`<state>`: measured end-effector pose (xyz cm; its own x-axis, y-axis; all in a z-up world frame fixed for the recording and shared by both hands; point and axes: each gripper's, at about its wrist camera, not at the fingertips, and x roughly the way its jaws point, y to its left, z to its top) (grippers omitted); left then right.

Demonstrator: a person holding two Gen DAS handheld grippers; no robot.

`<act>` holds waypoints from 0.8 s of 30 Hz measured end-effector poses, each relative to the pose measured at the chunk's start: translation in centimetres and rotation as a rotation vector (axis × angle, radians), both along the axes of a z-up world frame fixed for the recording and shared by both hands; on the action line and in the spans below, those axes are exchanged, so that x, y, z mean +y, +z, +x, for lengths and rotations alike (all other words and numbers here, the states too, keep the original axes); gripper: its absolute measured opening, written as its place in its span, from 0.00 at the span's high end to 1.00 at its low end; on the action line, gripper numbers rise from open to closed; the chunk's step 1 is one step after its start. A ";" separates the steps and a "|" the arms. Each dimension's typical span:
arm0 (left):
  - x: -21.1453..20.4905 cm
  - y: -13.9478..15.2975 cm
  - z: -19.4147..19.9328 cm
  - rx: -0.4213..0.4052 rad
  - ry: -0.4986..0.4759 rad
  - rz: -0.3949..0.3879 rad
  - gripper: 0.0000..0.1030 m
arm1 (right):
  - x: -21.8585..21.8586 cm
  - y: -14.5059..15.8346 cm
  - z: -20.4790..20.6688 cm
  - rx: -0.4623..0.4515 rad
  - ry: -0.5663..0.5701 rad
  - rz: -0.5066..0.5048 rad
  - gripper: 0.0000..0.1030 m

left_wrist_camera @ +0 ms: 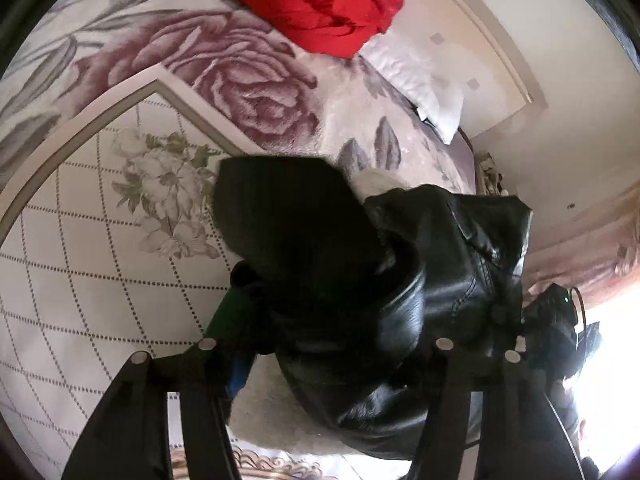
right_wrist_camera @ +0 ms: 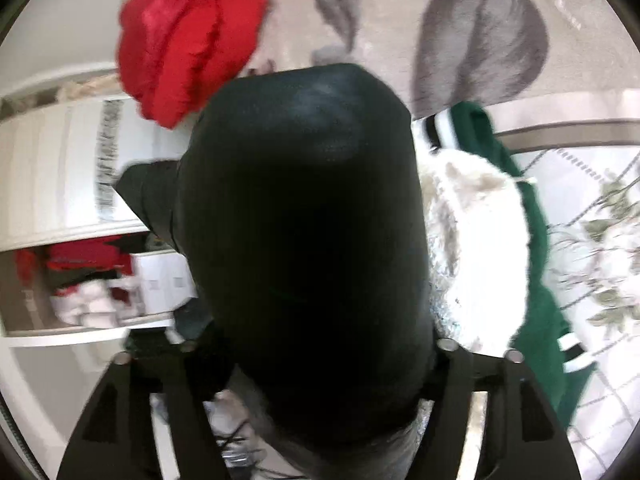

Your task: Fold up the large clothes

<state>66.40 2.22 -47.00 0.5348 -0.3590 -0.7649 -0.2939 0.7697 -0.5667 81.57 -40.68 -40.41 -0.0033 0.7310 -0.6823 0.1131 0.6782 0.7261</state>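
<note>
Above the floral bedspread, a black leather jacket hangs bunched between the fingers of the left gripper and right gripper, both apparently clamped on it, with a red garment near the bed's far edge and a green garment beside white fleece

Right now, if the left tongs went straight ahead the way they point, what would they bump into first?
Most likely the black leather jacket, which already bunches between the left tongs and fills the view ahead. Beyond it lies the flowered bedspread, though depth is hard to judge.
</note>
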 end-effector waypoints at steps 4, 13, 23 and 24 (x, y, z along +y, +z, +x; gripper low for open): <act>-1.2 2.9 -0.7 0.000 -0.027 0.174 0.35 | 1.6 3.6 -2.9 -0.133 0.012 -0.351 0.06; -4.9 10.3 -4.8 -0.088 -0.123 0.612 0.04 | 5.0 11.7 -16.6 -0.391 -0.113 -0.967 0.02; -7.2 20.8 -15.3 -0.189 -0.221 0.712 0.00 | 6.6 23.5 -31.2 -0.489 -0.254 -1.112 0.00; -7.4 21.9 -16.4 -0.197 -0.226 0.716 0.00 | 6.8 25.1 -32.7 -0.500 -0.261 -1.114 0.00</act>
<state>50.01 -5.18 -25.15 0.6578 0.0698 -0.7500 -0.0311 0.9974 0.0656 48.91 -33.89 -15.35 0.4925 -0.3050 -0.8151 0.2139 0.9503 -0.2263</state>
